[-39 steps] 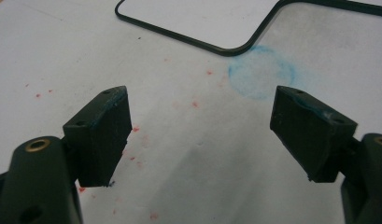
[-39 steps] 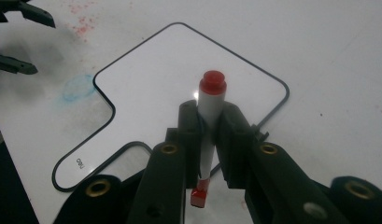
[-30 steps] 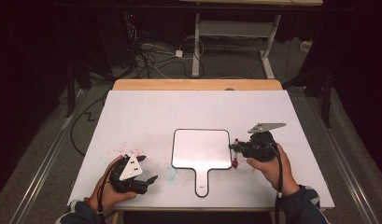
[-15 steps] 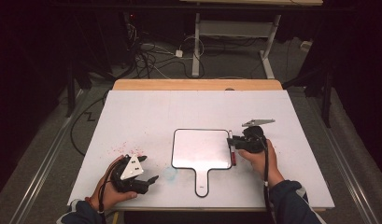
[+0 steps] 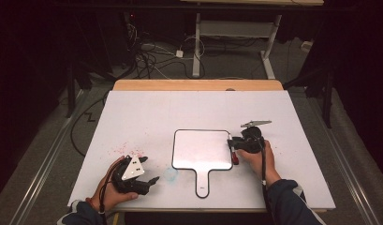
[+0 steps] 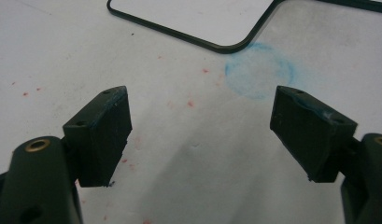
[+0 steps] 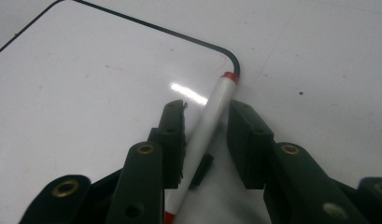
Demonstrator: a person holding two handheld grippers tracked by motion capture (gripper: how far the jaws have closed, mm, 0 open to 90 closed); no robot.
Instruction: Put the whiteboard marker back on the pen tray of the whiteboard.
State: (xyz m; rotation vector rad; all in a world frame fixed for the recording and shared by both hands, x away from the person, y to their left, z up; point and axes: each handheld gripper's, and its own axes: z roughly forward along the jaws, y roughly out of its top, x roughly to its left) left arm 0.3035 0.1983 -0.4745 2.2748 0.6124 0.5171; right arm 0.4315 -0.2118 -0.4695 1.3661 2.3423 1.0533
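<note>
Now: right claw loosening around marker at board edge.

Right claw's jaws have just been opening; the marker lies between them, leaning on one pad, clear of the other, its red tip ahead at the board's corner. Left claw is released, nothing between its jaws, resting low on the counter; a blue smudge lies just ahead of it.

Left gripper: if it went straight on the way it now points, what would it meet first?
Probably the blue smudge on the table, then the whiteboard and its dark rim just beyond. The left gripper is open with nothing between its fingers; depth is unclear.
</note>
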